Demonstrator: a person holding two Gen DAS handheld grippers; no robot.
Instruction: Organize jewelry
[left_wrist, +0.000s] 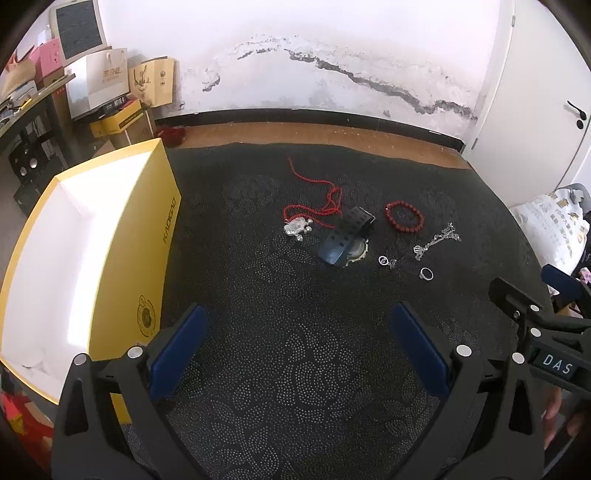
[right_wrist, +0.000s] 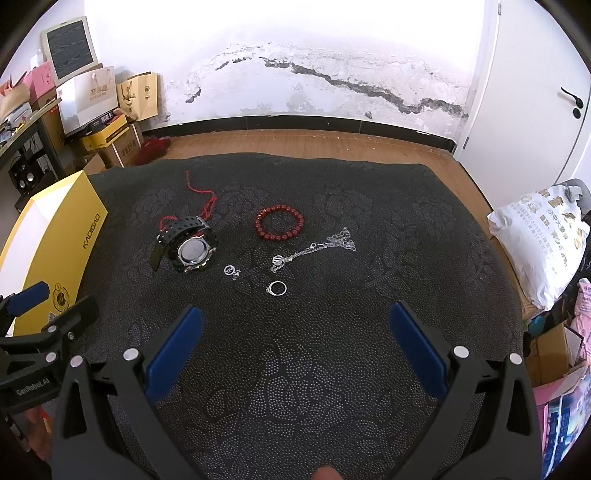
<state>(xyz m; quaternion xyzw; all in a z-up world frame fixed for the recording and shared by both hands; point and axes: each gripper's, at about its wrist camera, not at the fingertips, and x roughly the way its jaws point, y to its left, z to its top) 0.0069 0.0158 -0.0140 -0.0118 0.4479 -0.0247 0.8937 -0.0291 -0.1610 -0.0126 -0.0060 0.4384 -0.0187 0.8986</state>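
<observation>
Black patterned cloth (left_wrist: 295, 350) covers the worktop, and the jewelry lies in a loose cluster toward its middle. A red cord necklace (left_wrist: 317, 192) snakes from the far side down to a silver lock-shaped pendant (left_wrist: 297, 229). Just beside the pendant lies a black wristwatch (right_wrist: 188, 245); its perforated strap crosses part of the cord, and its round pale dial shows in the right wrist view. To the right of the watch is a red bead bracelet (right_wrist: 279, 223), a closed ring of round beads lying flat. Nearer the front edge lies a thin silver chain (right_wrist: 314, 249) with a small pendant at one end, then a pair of small silver earrings (right_wrist: 232, 271), then a plain silver ring (right_wrist: 277, 288), each apart from the others.

At the left edge of the worktop stands an open yellow box (left_wrist: 140, 229) with a white inside.

The left gripper (left_wrist: 295, 332) hovers above the cloth near the front edge, its blue-padded fingers (left_wrist: 177, 350) spread wide, holding and touching nothing. The right gripper (right_wrist: 295, 332) hovers alongside it, jaws equally wide, also carrying nothing, with the ring lying ahead of its fingertips.
</observation>
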